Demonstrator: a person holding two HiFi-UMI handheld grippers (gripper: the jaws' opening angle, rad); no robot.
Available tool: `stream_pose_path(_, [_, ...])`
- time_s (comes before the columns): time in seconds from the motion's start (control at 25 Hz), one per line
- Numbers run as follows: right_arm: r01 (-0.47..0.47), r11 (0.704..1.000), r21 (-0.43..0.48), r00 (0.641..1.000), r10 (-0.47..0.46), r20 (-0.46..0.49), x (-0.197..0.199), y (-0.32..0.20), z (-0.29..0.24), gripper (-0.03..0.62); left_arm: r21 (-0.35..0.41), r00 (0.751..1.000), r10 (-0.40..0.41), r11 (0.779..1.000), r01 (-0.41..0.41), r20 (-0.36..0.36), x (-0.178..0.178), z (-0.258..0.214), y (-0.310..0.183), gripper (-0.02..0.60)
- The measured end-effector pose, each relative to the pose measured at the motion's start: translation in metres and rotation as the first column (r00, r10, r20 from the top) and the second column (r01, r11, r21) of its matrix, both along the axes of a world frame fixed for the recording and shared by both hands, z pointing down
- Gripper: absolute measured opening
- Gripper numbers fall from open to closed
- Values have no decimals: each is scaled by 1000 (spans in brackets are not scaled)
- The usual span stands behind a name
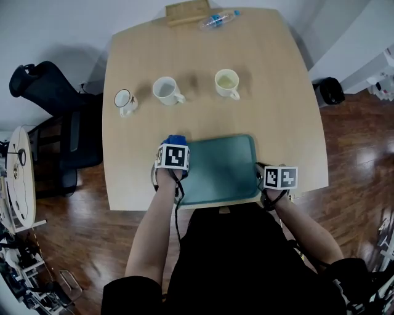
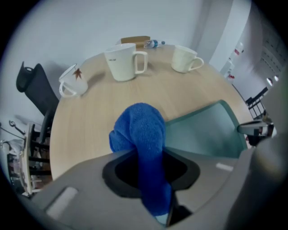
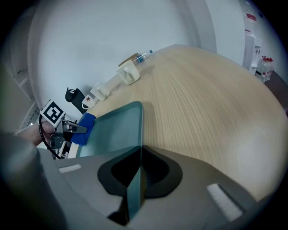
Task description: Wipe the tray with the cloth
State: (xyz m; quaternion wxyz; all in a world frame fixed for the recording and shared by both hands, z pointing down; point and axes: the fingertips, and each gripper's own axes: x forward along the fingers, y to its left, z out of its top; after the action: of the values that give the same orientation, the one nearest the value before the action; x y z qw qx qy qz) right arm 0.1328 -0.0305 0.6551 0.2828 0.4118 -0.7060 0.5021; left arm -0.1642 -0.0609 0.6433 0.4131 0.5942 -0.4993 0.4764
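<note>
A teal tray point(image 1: 225, 169) lies at the near edge of the wooden table point(image 1: 209, 104). My left gripper point(image 1: 171, 157) is shut on a blue cloth point(image 2: 144, 148), which bulges out past the jaws at the tray's left rim point(image 2: 198, 134). The cloth's top point(image 1: 175, 139) peeks out above the marker cube in the head view. My right gripper point(image 1: 278, 178) is shut on the tray's right edge point(image 3: 132, 184), with the thin rim running between the jaws. From the right gripper view the tray point(image 3: 114, 132) stretches away to the left gripper point(image 3: 67, 128) and cloth point(image 3: 85, 126).
Three mugs stand across the table's middle: a small one with a dark rim point(image 1: 125, 101), a white one point(image 1: 166, 90) and a cream one point(image 1: 227, 83). A plastic bottle point(image 1: 218, 19) and wooden board point(image 1: 188, 11) lie at the far edge. An office chair point(image 1: 55, 117) stands left.
</note>
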Motion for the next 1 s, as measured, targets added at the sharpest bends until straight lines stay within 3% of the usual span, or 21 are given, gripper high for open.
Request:
stream_pose_path(0.16, [9,1000,4,999,-9,44,-15,-18,-6,22,19,996,-16,1000,18,-92,23,-6,-37,117])
stream_pose_path(0.28, [30,1000,6,998,-30,49,-28,-29,-5,25,9,982,29,1000,-27,-186,64,-10,-51,117])
stream_pose_path(0.4, [35,999,2,998,-35,52,-39,-32,-3,25,1,943,71,997,-74,-324,129,-16,-51,118])
stream_pose_path(0.6, [24,1000,-11,998,-23,52,-49,-26,1,23,-26,884,111,990,-137,-455,211,-18,-37,120])
stream_pose_path(0.68, [11,1000,-13,998,-10,64,-49,-27,1,23,-35,835,67,994,-103,-546,226,-21,-34,120])
stream_pose_path(0.76, [10,1000,-14,998,-9,66,-49,-27,1,23,-63,783,4,997,-55,-622,228,-22,-28,121])
stream_pose_path(0.8, [13,1000,-13,998,-12,63,-48,-27,1,23,-75,772,-21,997,-35,-635,223,-22,-24,121])
stream_pose_path(0.88, [19,1000,-13,998,-18,56,-46,-26,2,23,-78,783,-42,997,-9,-621,201,-22,-18,121])
stream_pose_path(1.0, [26,1000,-9,998,-26,53,-44,-25,2,24,-69,825,-66,997,33,-561,146,-22,-9,121])
